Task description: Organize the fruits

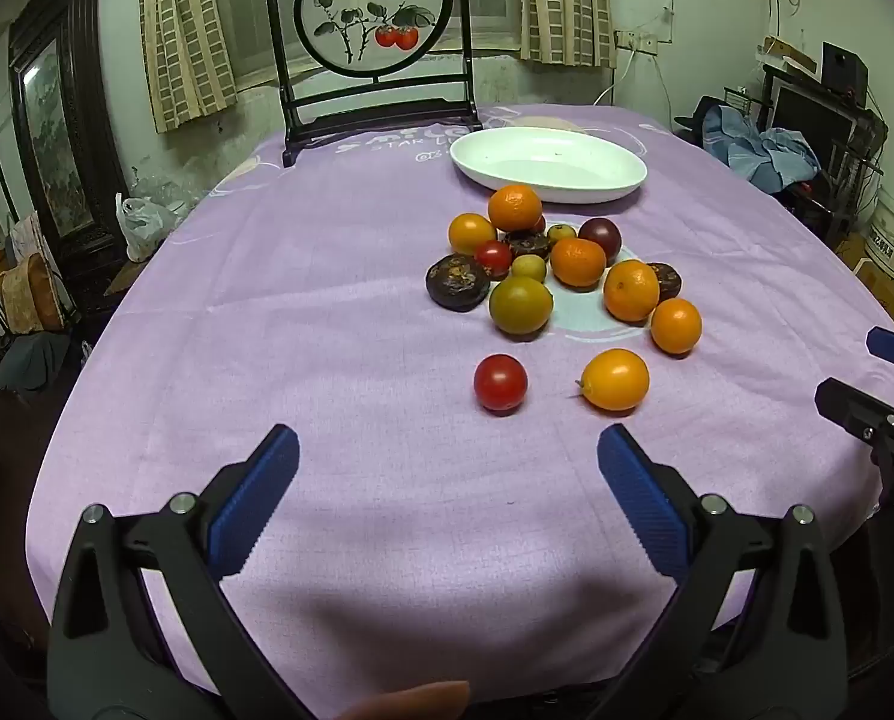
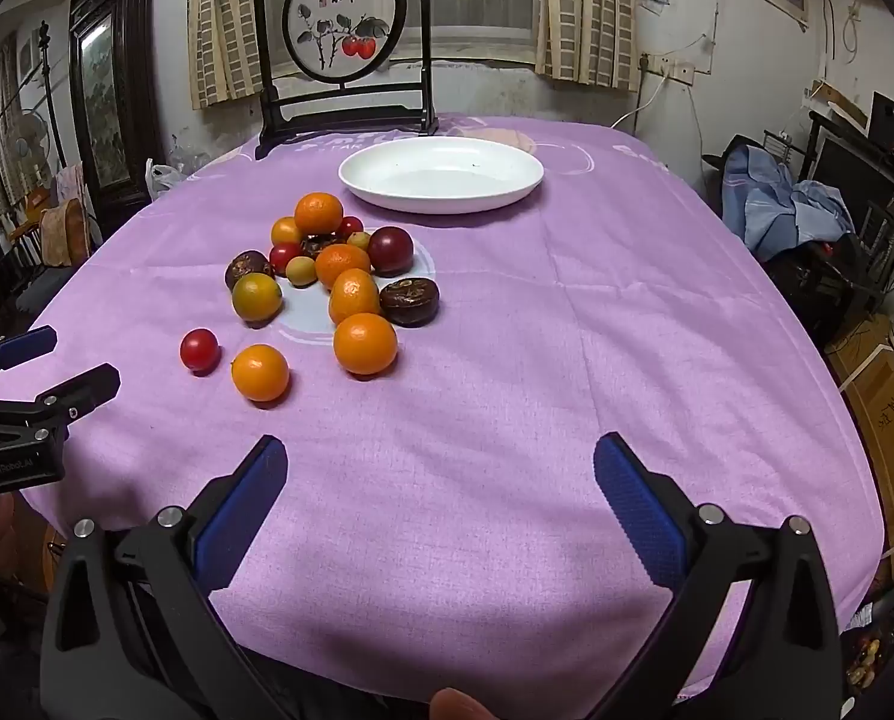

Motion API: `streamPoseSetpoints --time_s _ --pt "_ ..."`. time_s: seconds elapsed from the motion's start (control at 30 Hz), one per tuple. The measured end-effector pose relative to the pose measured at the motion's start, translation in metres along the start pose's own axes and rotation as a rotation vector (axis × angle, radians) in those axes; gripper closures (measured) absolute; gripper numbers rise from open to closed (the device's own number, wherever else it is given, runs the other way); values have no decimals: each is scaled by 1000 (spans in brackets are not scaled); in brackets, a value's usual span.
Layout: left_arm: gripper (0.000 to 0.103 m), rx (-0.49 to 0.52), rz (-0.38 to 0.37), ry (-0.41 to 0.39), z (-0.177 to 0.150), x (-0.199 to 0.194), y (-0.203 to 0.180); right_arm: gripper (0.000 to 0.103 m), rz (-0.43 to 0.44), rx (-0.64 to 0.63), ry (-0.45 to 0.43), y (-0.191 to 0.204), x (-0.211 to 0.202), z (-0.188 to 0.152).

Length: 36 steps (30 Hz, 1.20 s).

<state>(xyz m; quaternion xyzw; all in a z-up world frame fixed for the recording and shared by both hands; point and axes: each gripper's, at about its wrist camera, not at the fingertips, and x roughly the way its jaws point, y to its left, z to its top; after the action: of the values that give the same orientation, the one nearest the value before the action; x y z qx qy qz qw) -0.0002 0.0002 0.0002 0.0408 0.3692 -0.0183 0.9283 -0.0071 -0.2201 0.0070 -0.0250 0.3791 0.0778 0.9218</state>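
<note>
- Your left hand-held gripper (image 1: 447, 450) is released, its blue ribbed pads (image 1: 255, 498) spread wide and holding nothing, hovering over the near edge of the surface (image 1: 327, 360)
- Your right hand-held gripper (image 2: 438, 456) is likewise spread wide and empty, above bare purple cloth at the near side
- The fruits (image 1: 543, 264) lie in a loose pile at about 1 o'clock from your left hand-held gripper and about 11 o'clock from your right one
- The pile mixes glossy orange mandarins, small red tomatoes, pale yellow-green little fruits, a smooth dark purple round one and flattened dark brown ones with rough tops
- A green-to-orange citrus (image 1: 520, 305) sits at the pile's near edge, touching a brown flattened fruit (image 1: 458, 282)
- A red cherry tomato (image 1: 500, 382) sits alone, nearer you than the pile, apart from it
- An oval yellow-orange kumquat (image 1: 615, 380) with a tiny stem lies beside that tomato at its 3 o'clock, not touching
- A white oval dish (image 1: 567, 180) stands just beyond the pile at 12 o'clock, nothing in it
- A dark framed round screen (image 1: 375, 18) painted with red fruit stands upright at the far edge
</note>
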Motion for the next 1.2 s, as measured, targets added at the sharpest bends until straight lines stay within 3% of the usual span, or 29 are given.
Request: streamPoseSetpoints --time_s 0.57,0.87,1.2 --pt "2 -12 -9 -13 -2 3 3 1 1 2 3 0 1 -1" --pt "2 -9 -63 0 -1 1 0 1 2 2 4 1 2 -2" --pt "2 -60 -26 5 -3 5 10 1 1 2 7 1 3 -2"
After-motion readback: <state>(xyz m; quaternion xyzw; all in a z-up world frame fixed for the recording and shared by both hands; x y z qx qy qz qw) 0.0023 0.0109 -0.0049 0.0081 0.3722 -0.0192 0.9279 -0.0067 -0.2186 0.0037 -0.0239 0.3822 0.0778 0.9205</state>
